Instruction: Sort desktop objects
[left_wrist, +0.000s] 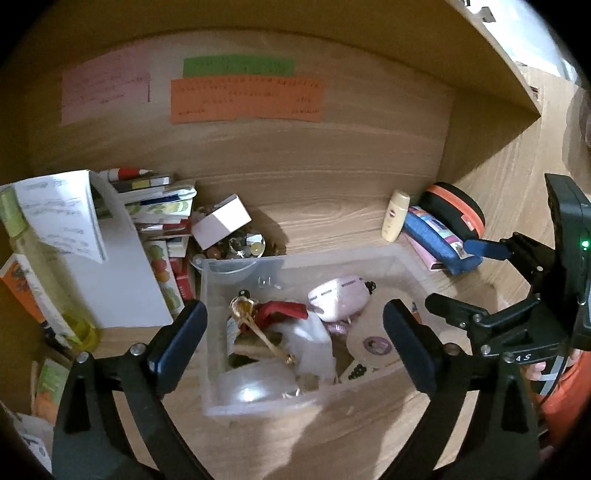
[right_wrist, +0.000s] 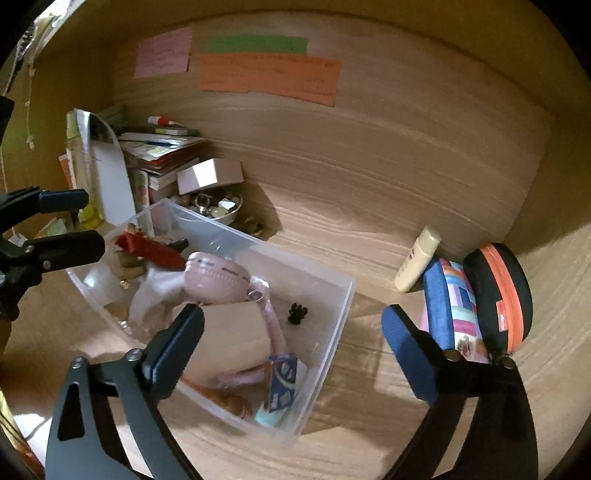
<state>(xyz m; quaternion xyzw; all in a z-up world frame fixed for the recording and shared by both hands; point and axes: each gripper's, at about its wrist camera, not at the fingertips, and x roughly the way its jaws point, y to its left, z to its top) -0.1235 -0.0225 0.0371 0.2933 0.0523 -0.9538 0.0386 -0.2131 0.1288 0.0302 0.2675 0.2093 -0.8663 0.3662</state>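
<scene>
Setting: wood-grain desk (left_wrist: 332, 206) enclosed by wooden back and side panels; pink, green and orange paper notes (left_wrist: 245, 99) stuck on the back panel.

Bin: clear rectangular plastic bin (left_wrist: 221, 369) stood mid-desk, toward the front edge. Inside lay a pale pink rounded case (left_wrist: 341, 295), a red plastic clip (left_wrist: 282, 312), a gold-coloured trinket, white crumpled plastic, a beige card disc and small dark beads. Judged to be the collecting point for loose items.

Left edge: leaning stack of books and papers (left_wrist: 162, 206), a white box (left_wrist: 221, 221) resting on a small bowl of beads and trinkets (left_wrist: 240, 247), just behind the bin's rear-left corner.

Right rear corner: cream squeeze bottle (right_wrist: 419, 260) upright, touching a blue patchwork pencil pouch (right_wrist: 448, 306), which leaned on a black round zip case with orange band (right_wrist: 496, 295). All outside the bin, apparently not yet sorted.

Left gripper (left_wrist: 293, 343): spread wide, holding nothing, fingers straddling the bin from above; possibly poised to steady it.

Right gripper (right_wrist: 293, 343): spread wide, empty, over the bin's right wall, its right finger near the pouch. Judged the likelier tool for the right-corner items.

Risk: the leaning trio could topple if one is pulled.
</scene>
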